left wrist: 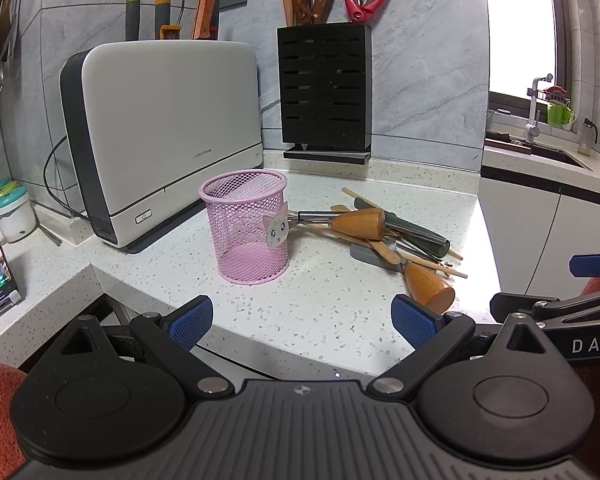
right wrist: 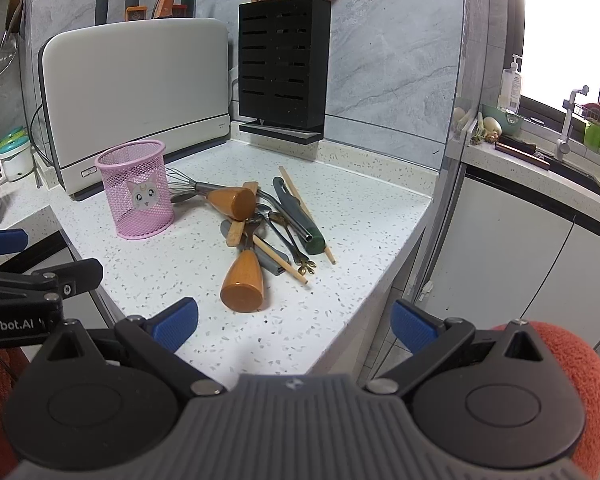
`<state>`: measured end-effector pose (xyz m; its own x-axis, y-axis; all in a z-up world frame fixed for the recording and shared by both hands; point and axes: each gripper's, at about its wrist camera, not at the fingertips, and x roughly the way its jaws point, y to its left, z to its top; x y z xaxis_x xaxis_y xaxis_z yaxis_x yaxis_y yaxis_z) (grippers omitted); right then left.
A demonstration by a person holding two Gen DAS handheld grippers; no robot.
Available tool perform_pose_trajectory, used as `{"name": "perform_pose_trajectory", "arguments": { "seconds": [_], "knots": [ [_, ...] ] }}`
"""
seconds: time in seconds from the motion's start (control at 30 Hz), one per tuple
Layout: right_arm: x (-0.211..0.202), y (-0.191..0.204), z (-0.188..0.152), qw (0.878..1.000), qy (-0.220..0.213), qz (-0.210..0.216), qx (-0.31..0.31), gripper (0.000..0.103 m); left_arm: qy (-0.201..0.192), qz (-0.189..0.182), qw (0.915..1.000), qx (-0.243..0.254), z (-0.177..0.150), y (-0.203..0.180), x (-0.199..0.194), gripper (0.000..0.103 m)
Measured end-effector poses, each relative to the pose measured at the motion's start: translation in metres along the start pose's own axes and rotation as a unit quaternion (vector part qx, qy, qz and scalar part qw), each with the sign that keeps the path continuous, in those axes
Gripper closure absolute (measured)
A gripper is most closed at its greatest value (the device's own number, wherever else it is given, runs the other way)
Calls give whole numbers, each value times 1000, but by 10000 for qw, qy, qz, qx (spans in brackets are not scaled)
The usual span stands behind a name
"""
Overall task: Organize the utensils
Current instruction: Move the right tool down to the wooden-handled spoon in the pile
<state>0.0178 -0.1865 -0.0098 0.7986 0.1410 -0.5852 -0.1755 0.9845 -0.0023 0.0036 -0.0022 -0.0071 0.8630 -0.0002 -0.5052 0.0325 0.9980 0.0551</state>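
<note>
On the speckled counter [right wrist: 172, 264], just right of the pink mesh cup [right wrist: 137, 194], the utensils are lying in one tangled heap [right wrist: 268, 232], so I am struggling to separate them. I am counting two fat wooden handles [right wrist: 242, 280], two chopsticks, one whisk [right wrist: 180, 181] whose wires are partly tucked behind the cup, and one dark green handle [right wrist: 304, 220]; the spoons underneath are overlapping too much to count. The cup is standing upright with one cat sticker. I am holding my left gripper [left wrist: 302, 320] and my right gripper [right wrist: 296, 322] wide apart, gripping nothing, both hovering short of the heap.
</note>
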Motion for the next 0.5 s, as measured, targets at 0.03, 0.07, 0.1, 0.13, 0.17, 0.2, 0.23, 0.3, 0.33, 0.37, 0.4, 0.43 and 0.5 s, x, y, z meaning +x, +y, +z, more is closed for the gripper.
{"name": "perform_pose_trajectory", "arguments": {
  "seconds": [0.03,0.07,0.1,0.13,0.17,0.2,0.23,0.3,0.33,0.37,0.4,0.43,0.5],
  "knots": [
    [0,0,0,10000,6,2,-3,3,19,-12,10000,-14,0,1,1,0],
    [1,-1,0,10000,9,10,4,3,40,-21,10000,-27,1,1,2,0],
    [1,-3,1,10000,16,24,18,3,71,-31,10000,-46,2,1,3,0],
    [2,-4,2,10000,19,48,43,3,93,-48,9999,-66,3,1,4,0],
    [2,-5,4,9999,11,72,81,3,118,-78,9999,-77,5,2,5,0],
    [2,-9,6,9999,-21,90,134,3,138,-122,9998,-77,7,2,6,0],
    [1,-8,9,9998,-79,91,166,3,145,-193,9997,-60,10,3,7,0],
    [1,-11,14,9995,-207,99,203,3,157,-283,9995,-19,16,3,9,0],
    [1,-13,18,9994,-255,117,190,3,156,-300,9994,2,20,3,10,0],
    [3,-14,21,9994,-262,137,166,3,159,-310,9994,21,23,3,11,0],
    [6,-14,25,9994,-250,175,131,3,177,-314,9993,26,27,4,12,0],
    [9,-14,29,9995,-206,242,87,3,210,-333,9992,21,30,5,14,0],
    [17,-17,37,9990,-95,434,25,3,299,-436,9986,29,36,6,20,0]
  ]
}}
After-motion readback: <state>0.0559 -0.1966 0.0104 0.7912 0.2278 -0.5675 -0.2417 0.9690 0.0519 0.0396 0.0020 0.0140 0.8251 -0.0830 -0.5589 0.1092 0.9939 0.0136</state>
